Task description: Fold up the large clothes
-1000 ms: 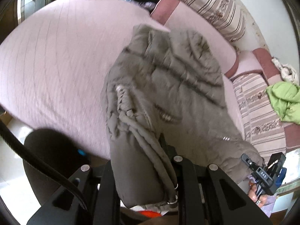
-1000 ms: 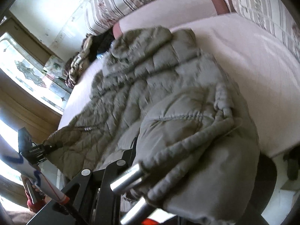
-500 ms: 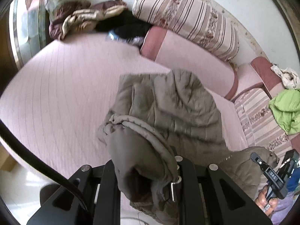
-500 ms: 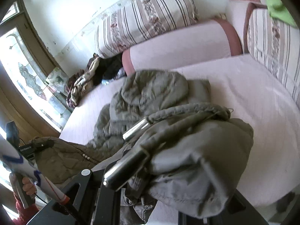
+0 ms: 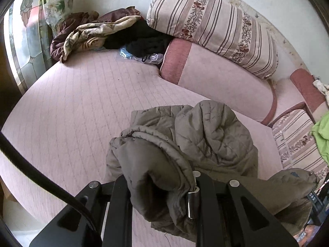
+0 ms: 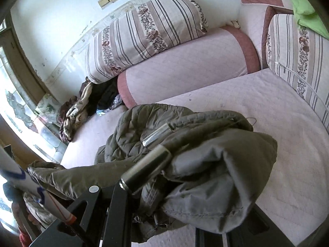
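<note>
A grey-olive padded jacket (image 5: 207,135) lies bunched on the pink quilted sofa seat (image 5: 82,111). My left gripper (image 5: 162,197) is shut on the jacket's ribbed hem corner and holds it above the seat. My right gripper (image 6: 185,187) is shut on the other hem corner of the jacket (image 6: 207,164), with two metal cord ends (image 6: 156,135) dangling in front. The jacket's hem hangs between both grippers while its upper part is folded back on itself on the seat. The fingertips are hidden under the fabric.
Striped floral cushions (image 5: 213,26) and a pink bolster (image 5: 216,76) line the sofa back. A heap of dark and cream clothes (image 5: 92,33) lies at the far left corner. A green garment (image 5: 321,138) sits on the right cushion. A window is at left.
Both grippers have lifted the hem and carried it forward over the jacket toward the sofa back. The jacket, spread long before, is now doubled over and bunched.
</note>
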A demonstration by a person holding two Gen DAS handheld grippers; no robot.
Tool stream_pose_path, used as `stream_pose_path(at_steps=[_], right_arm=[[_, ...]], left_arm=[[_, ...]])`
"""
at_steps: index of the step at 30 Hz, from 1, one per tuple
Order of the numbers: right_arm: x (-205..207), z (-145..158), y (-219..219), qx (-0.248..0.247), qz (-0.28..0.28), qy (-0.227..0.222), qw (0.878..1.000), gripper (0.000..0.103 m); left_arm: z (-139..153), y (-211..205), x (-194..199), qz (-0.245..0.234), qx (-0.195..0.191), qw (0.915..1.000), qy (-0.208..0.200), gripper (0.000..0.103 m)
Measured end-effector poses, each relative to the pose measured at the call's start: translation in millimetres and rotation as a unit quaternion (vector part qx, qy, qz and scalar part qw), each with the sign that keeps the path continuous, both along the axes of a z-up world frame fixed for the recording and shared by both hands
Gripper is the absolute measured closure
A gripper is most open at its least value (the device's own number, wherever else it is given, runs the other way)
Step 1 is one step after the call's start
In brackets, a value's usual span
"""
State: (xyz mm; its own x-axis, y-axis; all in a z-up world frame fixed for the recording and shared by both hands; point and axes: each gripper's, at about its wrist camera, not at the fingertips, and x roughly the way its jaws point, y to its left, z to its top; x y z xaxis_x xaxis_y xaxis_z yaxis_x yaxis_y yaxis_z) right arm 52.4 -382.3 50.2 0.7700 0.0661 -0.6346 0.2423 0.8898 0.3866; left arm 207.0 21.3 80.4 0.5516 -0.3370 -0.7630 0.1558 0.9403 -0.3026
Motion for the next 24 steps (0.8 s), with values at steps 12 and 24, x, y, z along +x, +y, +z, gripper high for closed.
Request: stream_pose_path(at_steps=[12,24], right_arm=[[90.0,-24.6,-27.7,-0.015,-0.031,0.045,0.998,0.083],[184.0,-80.6,-61.3,-0.005,-0.055,0.104,0.993,0.081]], left_arm=[[-41.6,-43.3,84.9,0.019,0.078,0.9967,0.009,0.085],[-93.4,-87.3,166.4,0.020,0.130,0.9901,0.050,0.084]])
